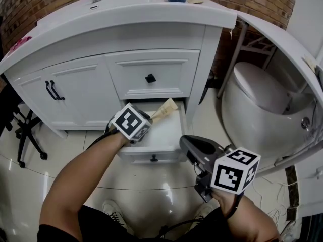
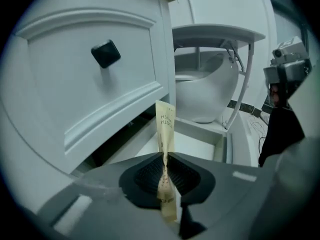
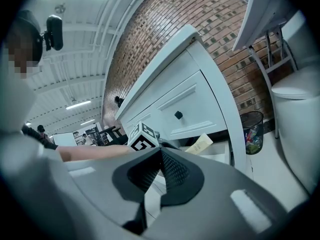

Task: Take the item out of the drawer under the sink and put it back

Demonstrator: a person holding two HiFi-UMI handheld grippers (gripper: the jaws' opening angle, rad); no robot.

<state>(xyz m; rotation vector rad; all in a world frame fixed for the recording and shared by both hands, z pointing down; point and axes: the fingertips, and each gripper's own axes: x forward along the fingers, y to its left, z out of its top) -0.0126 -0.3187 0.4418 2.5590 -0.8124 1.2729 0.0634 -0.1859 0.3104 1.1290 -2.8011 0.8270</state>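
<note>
My left tool (image 2: 165, 160) pinches the thin packet (image 2: 165, 122) by its middle, angled down over the open drawer (image 1: 170, 131), I judge for setting it back. My right tool (image 3: 159, 155), shut and empty, sits aside.

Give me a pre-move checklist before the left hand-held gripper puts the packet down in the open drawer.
1. Grip: ok. The left hand-held gripper pinches the packet mid-length.
2. Lower drawer pulled out: ok.
3. Packet above the drawer's inside: ok in the head view.
4. Landing spot on the drawer floor: cannot tell, the gripper hides part of it.
5. Right hand-held gripper out of the way: ok. It is shut, empty and off to the right of the drawer.
6. Upper drawer closed, not overhanging: ok.
</note>
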